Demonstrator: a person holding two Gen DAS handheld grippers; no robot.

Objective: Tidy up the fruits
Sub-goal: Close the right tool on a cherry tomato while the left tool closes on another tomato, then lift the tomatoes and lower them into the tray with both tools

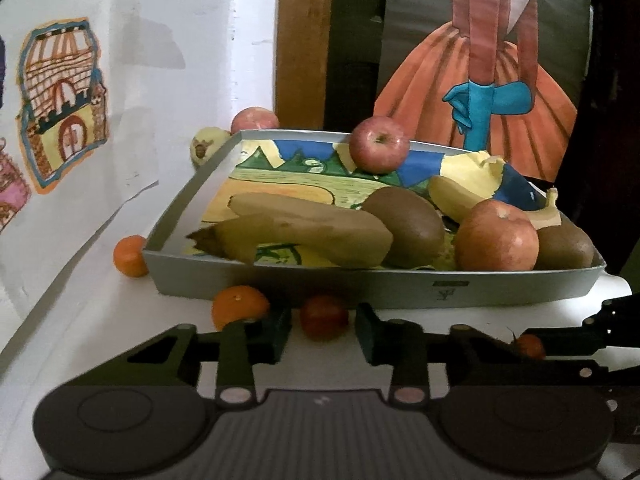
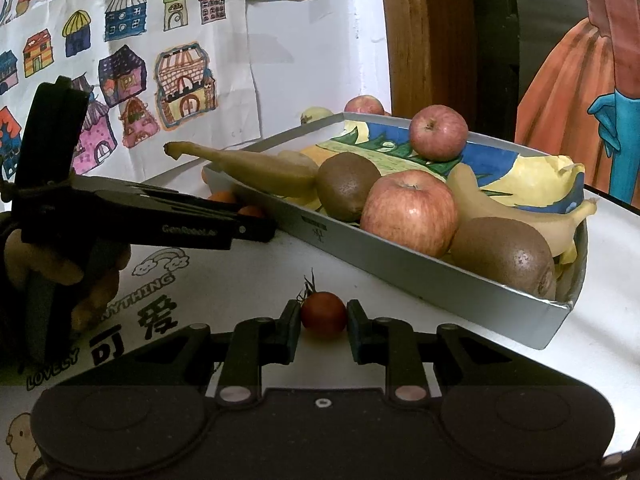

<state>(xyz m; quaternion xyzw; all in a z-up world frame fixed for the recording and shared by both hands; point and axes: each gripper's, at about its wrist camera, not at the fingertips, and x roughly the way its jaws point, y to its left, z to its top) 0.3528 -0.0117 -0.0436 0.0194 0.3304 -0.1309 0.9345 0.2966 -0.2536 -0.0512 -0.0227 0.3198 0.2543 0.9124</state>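
- Red and small, a cherry tomato (image 2: 324, 314) with its stem up sits on the white tabletop (image 2: 600, 320), right between the fingers (image 2: 289, 330) of the right gripper (image 2: 323, 330). They are apart and bracket it closely on both sides; whether the pads touch the skin yet, I cannot tell.
- That low, level approach makes sense: a round little fruit would roll away from anything but a squeeze from both sides.
- Over on the left gripper (image 1: 323, 330), the fingers (image 1: 276, 332) are spread wide around a second red tomato (image 1: 324, 316), clearly not touching it. An orange (image 1: 239, 306) sits just beside the left finger.
- Both loose tomatoes lie just in front of the grey tray (image 2: 440, 280), so the lift into it looks short.
- In that tray, on a coloured drawing: two apples (image 2: 410, 212), two kiwis (image 2: 504, 256) and bananas (image 2: 256, 170), packed toward the near wall, with bare paper further back, which looks like room for the small fruit.
- More strays wait outside: another orange (image 1: 129, 256) by the tray's corner, an apple (image 1: 254, 119) and a pale fruit (image 1: 208, 145) behind it.
- The person's hand (image 2: 60, 268) grips the left tool's handle.
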